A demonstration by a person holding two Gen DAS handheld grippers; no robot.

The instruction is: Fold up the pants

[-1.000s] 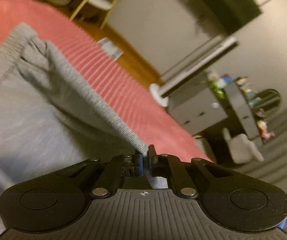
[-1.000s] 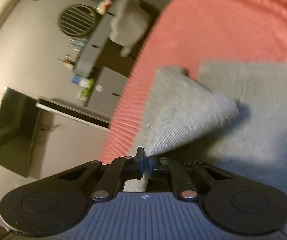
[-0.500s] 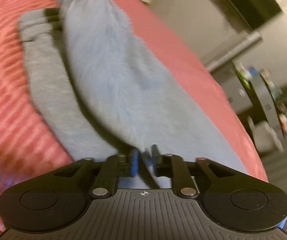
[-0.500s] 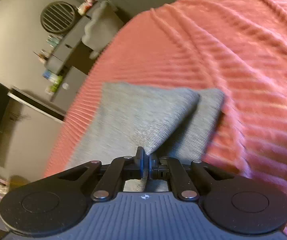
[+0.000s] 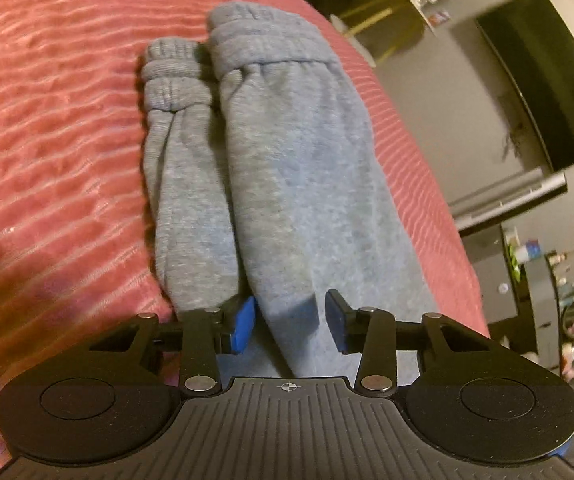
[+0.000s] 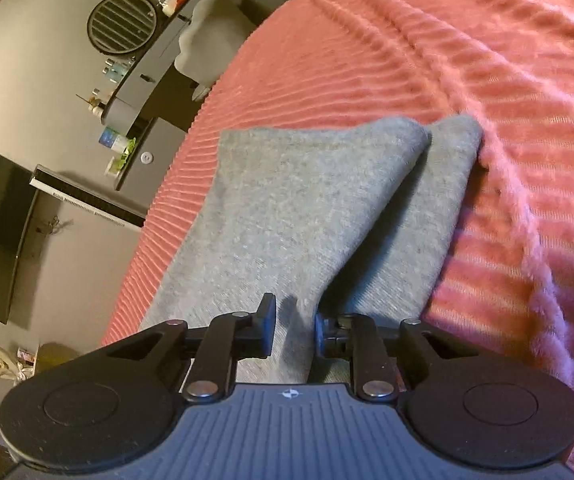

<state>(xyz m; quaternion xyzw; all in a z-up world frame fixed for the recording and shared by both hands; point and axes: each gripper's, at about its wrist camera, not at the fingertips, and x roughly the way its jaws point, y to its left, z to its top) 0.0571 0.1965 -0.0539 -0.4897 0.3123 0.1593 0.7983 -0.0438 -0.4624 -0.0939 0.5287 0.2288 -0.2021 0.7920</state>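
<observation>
Pink ribbed bedspread (image 5: 47, 128) covers the bed, and on it I see the grey pants (image 5: 299, 184) lying folded over, one layer doubled across the other, with the waistband (image 5: 271, 46) and a gathered cuff (image 5: 173, 76) at the far end in my left view. My left claw (image 5: 289, 326) is opening, its blue pads clear of the fabric edge that lies between them. My right claw (image 6: 293, 326) is opening too, released, with a fold of the pants between its jaws.
</observation>
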